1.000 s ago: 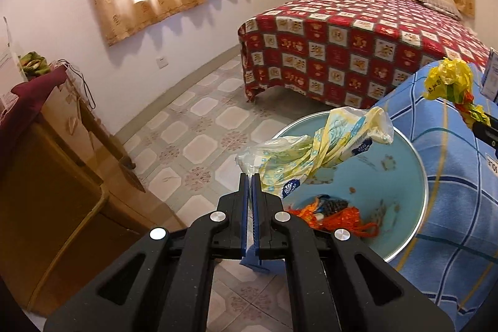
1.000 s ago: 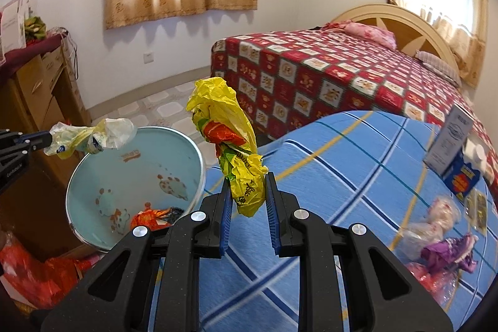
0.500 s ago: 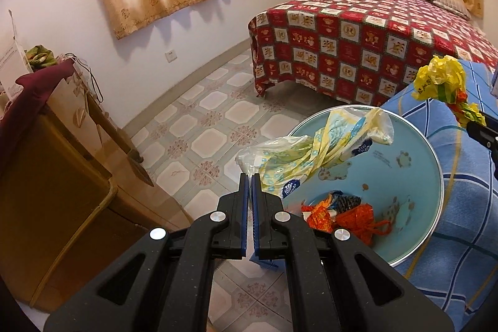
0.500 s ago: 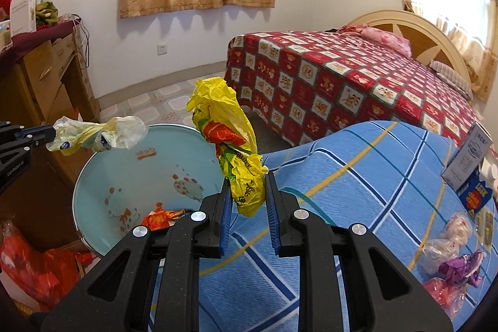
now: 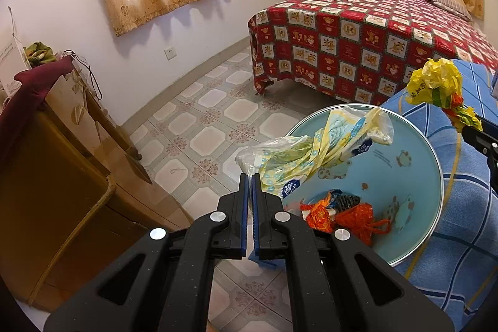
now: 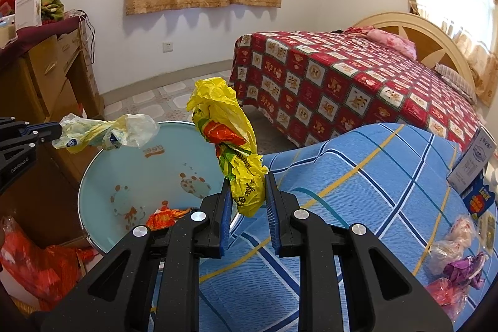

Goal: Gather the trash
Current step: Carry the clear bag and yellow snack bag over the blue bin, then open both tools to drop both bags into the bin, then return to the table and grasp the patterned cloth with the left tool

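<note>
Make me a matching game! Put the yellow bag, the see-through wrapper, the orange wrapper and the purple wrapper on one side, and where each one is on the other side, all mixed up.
Things:
1. crumpled yellow bag
2. clear patterned wrapper
3. orange wrapper
4. purple wrapper

Places:
A. lying on the blue checked cloth
B. pinched in the left gripper
C. at the bottom of the light blue basin
D. held in the right gripper

Pairs: 1-D, 2-B, 3-C, 4-A

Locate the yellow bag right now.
The yellow bag is clamped upright in the right tool, centre of the right wrist view, above the basin rim beside the blue blanket.
</note>
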